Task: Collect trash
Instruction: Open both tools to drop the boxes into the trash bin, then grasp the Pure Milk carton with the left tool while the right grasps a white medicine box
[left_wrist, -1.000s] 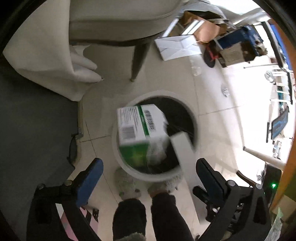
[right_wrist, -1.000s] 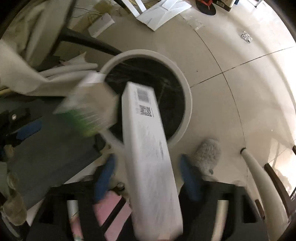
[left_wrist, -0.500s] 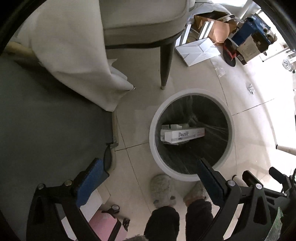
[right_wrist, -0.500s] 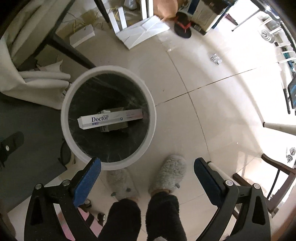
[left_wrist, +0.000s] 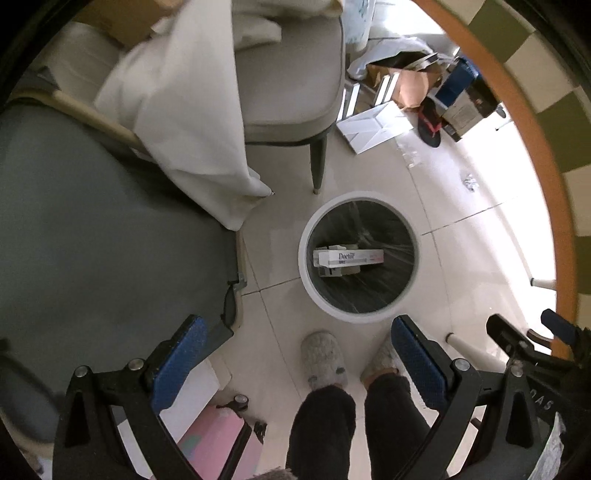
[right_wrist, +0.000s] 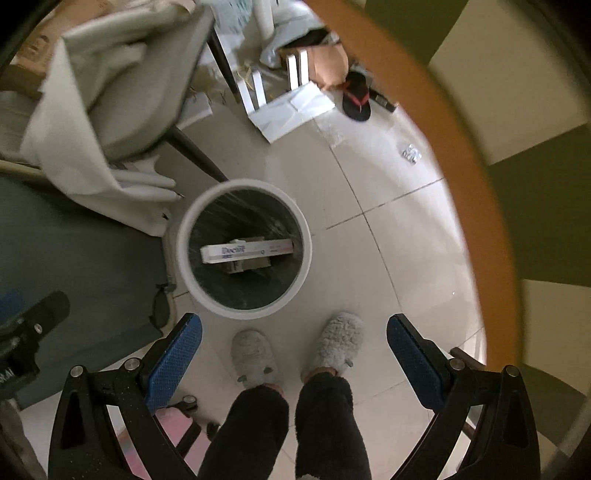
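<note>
Left gripper (left_wrist: 295, 354) jaws wide, nothing between blue pads; right gripper (right_wrist: 294, 349) same, wide and bare. Both held high, pointing straight down at floor, person's grey slippers (right_wrist: 334, 343) between fingers. White round bin (left_wrist: 303, 254) at 12 o'clock from left gripper, 11 o'clock from right. Long white "Doctor" box (left_wrist: 349, 257) lies across inside bin, atop smaller carton (right_wrist: 249, 265). Left view alone shows blue machine (left_wrist: 463, 98) at 1 o'clock; right view alone shows left tool's black body (right_wrist: 26, 332) at 9 o'clock
</note>
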